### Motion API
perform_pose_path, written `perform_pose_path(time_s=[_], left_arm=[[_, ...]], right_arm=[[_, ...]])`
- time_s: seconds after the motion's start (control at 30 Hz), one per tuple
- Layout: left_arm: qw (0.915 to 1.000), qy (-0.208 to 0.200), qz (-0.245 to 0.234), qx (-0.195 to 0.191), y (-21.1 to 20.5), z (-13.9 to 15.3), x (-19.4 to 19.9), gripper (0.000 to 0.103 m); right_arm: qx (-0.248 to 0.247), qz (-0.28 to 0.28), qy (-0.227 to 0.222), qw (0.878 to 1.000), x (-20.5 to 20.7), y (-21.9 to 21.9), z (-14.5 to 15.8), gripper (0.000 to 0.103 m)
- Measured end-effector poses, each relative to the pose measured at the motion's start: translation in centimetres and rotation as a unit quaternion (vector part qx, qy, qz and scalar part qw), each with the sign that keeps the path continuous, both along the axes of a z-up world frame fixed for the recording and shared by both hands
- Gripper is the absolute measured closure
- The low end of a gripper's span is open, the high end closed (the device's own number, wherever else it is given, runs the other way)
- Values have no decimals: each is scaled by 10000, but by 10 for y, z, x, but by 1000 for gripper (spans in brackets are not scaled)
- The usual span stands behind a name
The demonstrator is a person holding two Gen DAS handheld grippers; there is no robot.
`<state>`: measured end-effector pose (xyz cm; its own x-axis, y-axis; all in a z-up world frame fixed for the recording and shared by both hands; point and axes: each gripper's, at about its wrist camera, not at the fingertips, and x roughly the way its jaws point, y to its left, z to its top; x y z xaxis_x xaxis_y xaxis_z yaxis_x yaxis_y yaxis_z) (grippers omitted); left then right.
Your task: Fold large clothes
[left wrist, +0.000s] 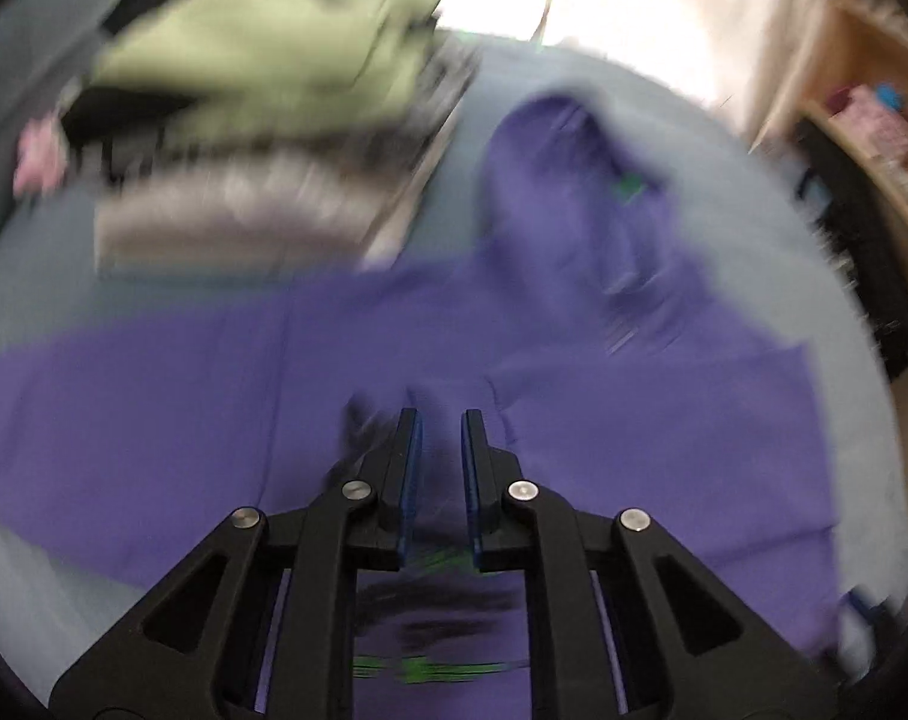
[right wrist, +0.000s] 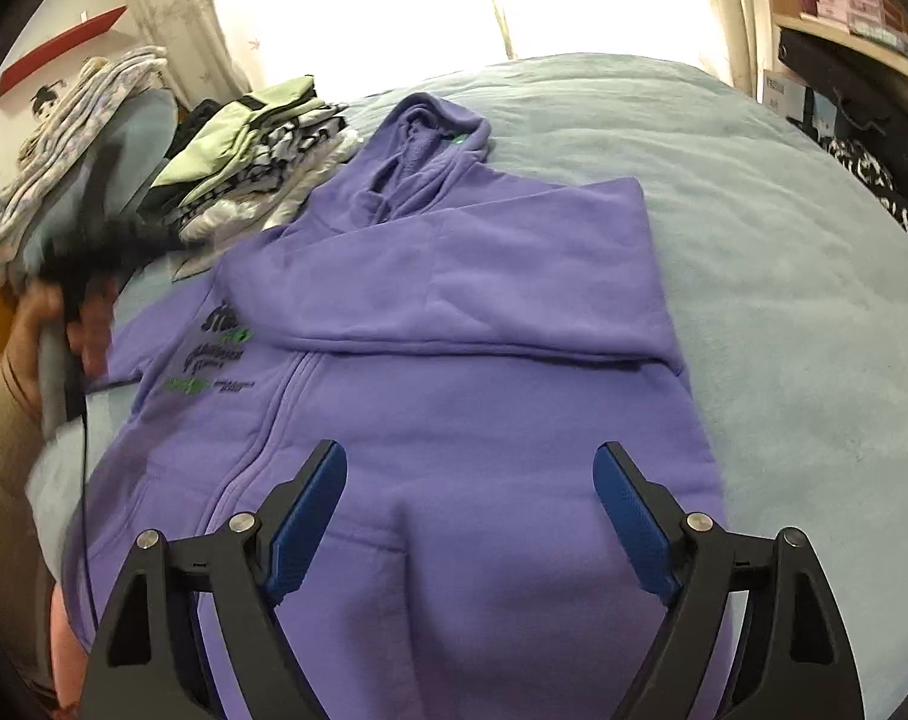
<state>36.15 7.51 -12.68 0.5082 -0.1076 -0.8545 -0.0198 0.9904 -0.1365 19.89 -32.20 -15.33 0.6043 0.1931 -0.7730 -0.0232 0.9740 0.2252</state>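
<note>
A purple zip hoodie (right wrist: 454, 390) lies face up on the bed, hood (right wrist: 430, 138) toward the window, with one sleeve (right wrist: 484, 276) folded across the chest. My right gripper (right wrist: 472, 510) hangs open over the hoodie's lower front, with nothing between its blue pads. In the left wrist view, which is blurred, my left gripper (left wrist: 442, 438) hovers over the hoodie (left wrist: 634, 420) near the black and green print (left wrist: 430, 669). Its jaws are almost together with only a thin slit, and I cannot tell if cloth is pinched. From the right wrist view the left gripper (right wrist: 124, 240) is a dark blur in a hand (right wrist: 46, 324) at the hoodie's left shoulder.
A stack of folded clothes (right wrist: 256, 144) topped by a green piece (left wrist: 244, 60) sits at the far left of the light blue bed cover (right wrist: 784, 240). More bedding (right wrist: 64, 138) is piled at the left edge. Shelves with boxes (right wrist: 844, 18) stand to the right.
</note>
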Motion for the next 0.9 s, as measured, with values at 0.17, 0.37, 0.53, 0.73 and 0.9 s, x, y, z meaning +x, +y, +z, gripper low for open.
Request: perform_pose_path(time_s=[0.17, 0.37, 0.53, 0.73, 0.9], left_arm=[[9976, 338, 190, -573, 26, -38, -1, 92], [9955, 154, -94, -927, 15, -35, 17, 73], [9948, 224, -146, -984, 5, -47, 37, 67], [9896, 228, -237, -1404, 5, -41, 40, 67], [9881, 190, -340, -1486, 13, -38, 36, 59]], right_arm=[[315, -469, 115, 9983, 53, -39, 13, 17], [479, -1155, 430, 9912, 154, -88, 1, 17], [487, -1535, 728, 9843, 225, -116, -28, 18], [505, -1394, 1008, 9838, 264, -124, -61, 57], [15, -1154, 741, 9906, 259, -104, -62, 70]])
